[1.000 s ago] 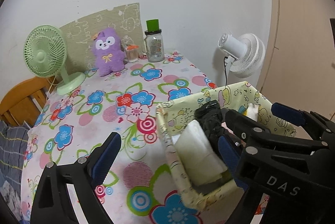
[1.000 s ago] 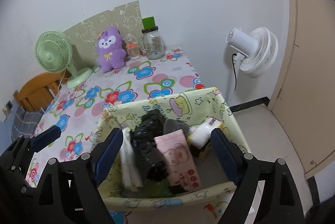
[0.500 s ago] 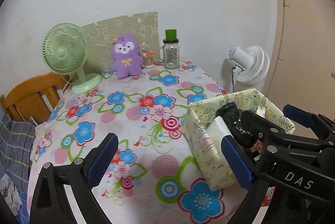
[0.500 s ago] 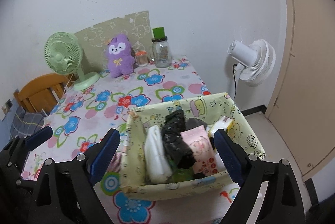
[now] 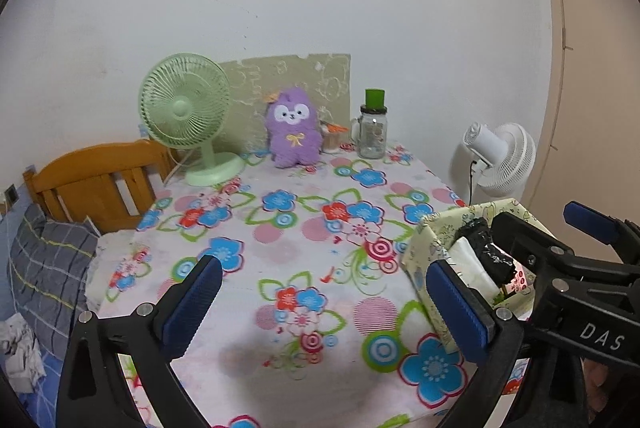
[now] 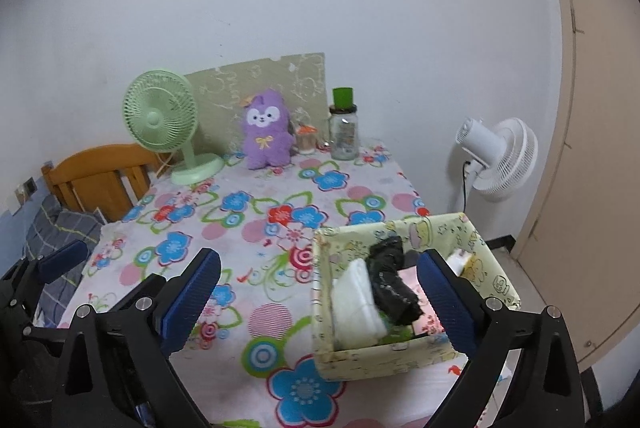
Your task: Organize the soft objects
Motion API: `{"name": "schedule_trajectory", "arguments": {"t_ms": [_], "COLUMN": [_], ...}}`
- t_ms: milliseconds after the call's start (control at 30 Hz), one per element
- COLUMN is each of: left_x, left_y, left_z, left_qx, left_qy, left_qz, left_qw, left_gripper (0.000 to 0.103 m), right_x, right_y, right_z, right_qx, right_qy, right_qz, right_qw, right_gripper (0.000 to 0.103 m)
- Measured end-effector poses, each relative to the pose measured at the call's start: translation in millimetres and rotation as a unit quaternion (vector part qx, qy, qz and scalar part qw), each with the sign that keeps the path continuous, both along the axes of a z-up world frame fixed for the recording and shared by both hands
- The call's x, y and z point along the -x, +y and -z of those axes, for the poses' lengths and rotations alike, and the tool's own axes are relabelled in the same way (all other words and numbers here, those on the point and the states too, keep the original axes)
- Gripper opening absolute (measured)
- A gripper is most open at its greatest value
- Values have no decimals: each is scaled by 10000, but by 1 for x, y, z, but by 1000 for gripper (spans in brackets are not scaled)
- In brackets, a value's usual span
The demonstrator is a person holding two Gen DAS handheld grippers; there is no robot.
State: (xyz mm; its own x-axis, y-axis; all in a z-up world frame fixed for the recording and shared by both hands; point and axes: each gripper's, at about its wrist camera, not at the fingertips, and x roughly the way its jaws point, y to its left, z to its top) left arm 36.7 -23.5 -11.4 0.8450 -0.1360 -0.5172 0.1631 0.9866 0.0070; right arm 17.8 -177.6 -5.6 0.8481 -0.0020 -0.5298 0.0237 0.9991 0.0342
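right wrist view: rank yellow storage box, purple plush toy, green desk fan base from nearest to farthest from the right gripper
1. yellow storage box, near table edge, partly between the right gripper's jaws.
2. green desk fan base, far left.
3. purple plush toy, back, against the panel.

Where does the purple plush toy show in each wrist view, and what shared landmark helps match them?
Left wrist: purple plush toy upper centre, at the table's far edge.
Right wrist: purple plush toy upper centre-left, same spot.
Shared landmark: green desk fan just left of it.
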Motion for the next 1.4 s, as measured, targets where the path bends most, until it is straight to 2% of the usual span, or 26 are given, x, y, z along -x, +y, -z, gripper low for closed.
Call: {"name": "schedule_trajectory", "arguments": {"t_ms": [433,667,867,1400], "left_x": [23,32,33,35], "left_y": [37,46,51,49], "left_z": [-26,-30,-31,-32], "left_qx": [182,249,412,381], "left_qy": [-366,-480,-451,-471], "left_qz": [-394,-420,-513,-532], "left_qw": [9984,9977,9968,9967], "left_gripper": [103,103,103,103], "right_x": [22,29,31,33], "right_y": [18,23,24,21], "right_z": [-30,-38,-38,-39], "right_qx": [80,57,150,14], "right_qy": [-495,-647,-702,-701], "right_qz": [-102,-158,-108,-137], "right_qw": [9987,9978,9974,9974], "right_gripper": [103,103,103,103]}}
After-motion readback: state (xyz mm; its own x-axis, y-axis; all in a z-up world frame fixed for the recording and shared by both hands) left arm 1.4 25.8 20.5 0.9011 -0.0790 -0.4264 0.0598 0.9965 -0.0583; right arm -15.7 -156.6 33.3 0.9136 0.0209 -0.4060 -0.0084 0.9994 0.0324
